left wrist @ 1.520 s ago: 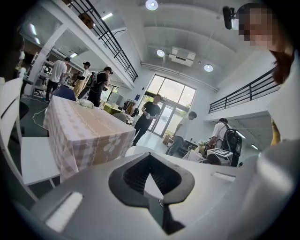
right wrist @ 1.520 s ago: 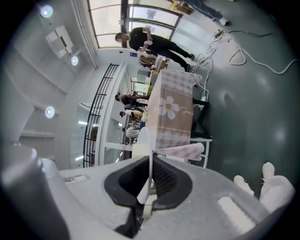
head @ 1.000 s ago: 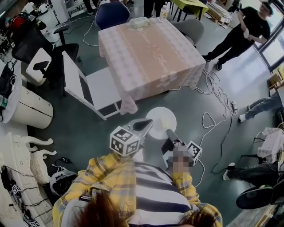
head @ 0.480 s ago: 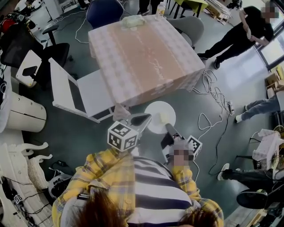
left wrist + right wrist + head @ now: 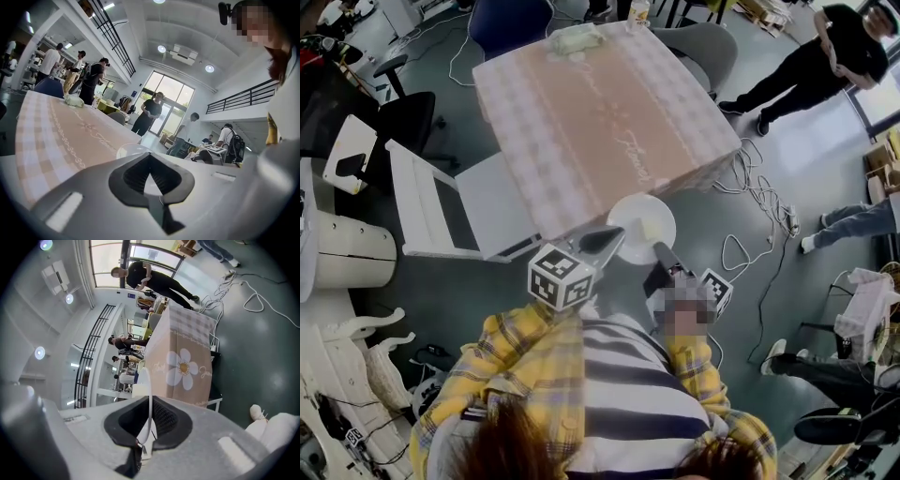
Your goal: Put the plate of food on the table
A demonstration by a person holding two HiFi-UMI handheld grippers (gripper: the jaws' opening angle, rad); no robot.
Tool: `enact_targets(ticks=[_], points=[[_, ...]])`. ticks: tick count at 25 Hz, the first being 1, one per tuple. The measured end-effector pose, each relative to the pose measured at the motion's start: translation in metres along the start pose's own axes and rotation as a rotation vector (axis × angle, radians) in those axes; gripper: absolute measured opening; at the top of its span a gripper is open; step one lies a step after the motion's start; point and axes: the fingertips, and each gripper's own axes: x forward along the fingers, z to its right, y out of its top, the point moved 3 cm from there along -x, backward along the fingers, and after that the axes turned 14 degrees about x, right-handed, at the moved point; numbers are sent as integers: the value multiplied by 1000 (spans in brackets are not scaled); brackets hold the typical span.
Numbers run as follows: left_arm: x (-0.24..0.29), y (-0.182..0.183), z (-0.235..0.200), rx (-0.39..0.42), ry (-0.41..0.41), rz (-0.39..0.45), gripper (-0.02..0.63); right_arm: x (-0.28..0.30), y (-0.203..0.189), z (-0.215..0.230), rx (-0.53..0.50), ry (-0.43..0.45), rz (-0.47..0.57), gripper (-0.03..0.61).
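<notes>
Grey, smooth floor (image 5: 469,291) surrounds a square bench (image 5: 581,122) draped in pale checked cloth (image 5: 619,75). At its near edge hangs the round white plate (image 5: 639,214) with a pale lump of food (image 5: 654,228). The left hand-held gripper (image 5: 614,236) and right hand-held gripper (image 5: 659,251) each pinch its rim. The head view gives the full disc. The right gripper view shows the plate edge-on as a thin line, and a daisy (image 5: 183,366) printed on the cloth's hanging side.
</notes>
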Motion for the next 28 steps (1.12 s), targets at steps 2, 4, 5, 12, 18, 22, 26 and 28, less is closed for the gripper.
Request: enact_targets(ticks=[2, 4, 5, 12, 18, 22, 26, 28], points=[[5, 2, -9, -2, -3, 0, 0, 9, 6, -4, -6, -5, 7, 9], [8, 4, -15, -6, -1, 4, 0, 15, 13, -7, -14, -11, 10, 9], [10, 4, -18, -8, 0, 5, 0, 18, 15, -8, -16, -15, 12, 9], [29, 14, -34, -3, 24, 13, 0, 42, 46, -18, -25, -15, 12, 9], [59, 27, -61, -4, 73, 15, 0, 78, 74, -30, -31, -9, -42, 9], [86, 38, -75, -11, 98, 9, 0, 101, 102, -38, -36, -24, -74, 9], [115, 49, -89, -35, 125, 2, 0, 120, 131, -48, -44, -41, -105, 9], [130, 54, -95, -42, 134, -1, 0, 128, 146, -52, -49, -51, -119, 10]])
